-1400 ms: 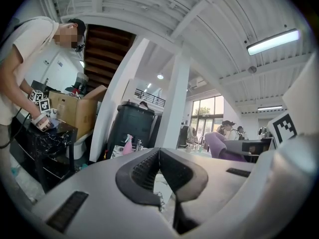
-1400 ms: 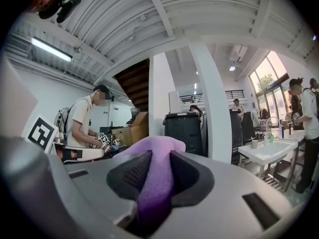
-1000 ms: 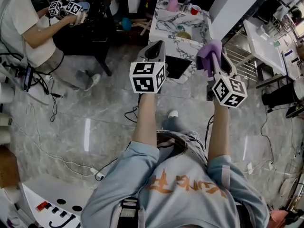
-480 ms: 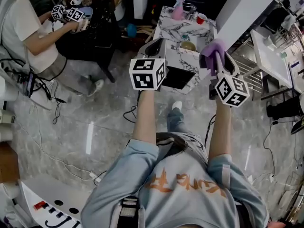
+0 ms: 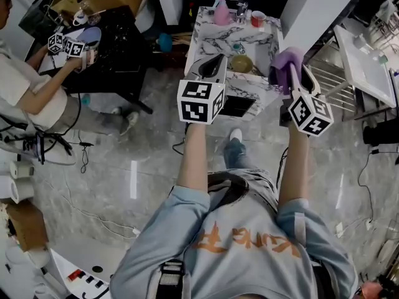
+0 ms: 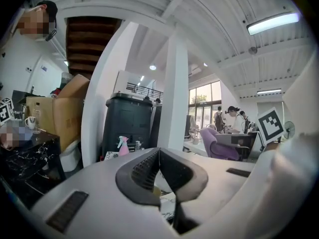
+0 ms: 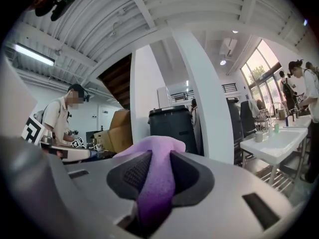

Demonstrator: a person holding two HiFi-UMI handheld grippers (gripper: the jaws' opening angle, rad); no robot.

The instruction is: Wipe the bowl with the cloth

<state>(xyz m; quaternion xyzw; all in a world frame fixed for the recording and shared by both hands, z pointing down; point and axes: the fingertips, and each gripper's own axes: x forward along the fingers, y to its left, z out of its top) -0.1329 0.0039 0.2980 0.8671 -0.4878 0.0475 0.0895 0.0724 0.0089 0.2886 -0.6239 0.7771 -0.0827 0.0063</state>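
Approach stage: cloth in grip, bowl not yet reached.
Right gripper point(image 7: 157, 156) jaws clamp the purple cloth point(image 7: 154, 190); left gripper point(image 6: 159, 158) jaws are together, empty. Advise opening the left to pin the bowl point(image 5: 241, 63), ahead on the worktop point(image 5: 212, 39).

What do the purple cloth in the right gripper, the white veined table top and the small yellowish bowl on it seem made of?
Purple cloth: soft matte textile, perhaps microfibre; it bunches fuzzily between the shut jaws of the right gripper. White veined table top: marble or marble-look laminate, judging by grey veins. Small yellowish bowl: smooth, perhaps ceramic or plastic; too small to tell.
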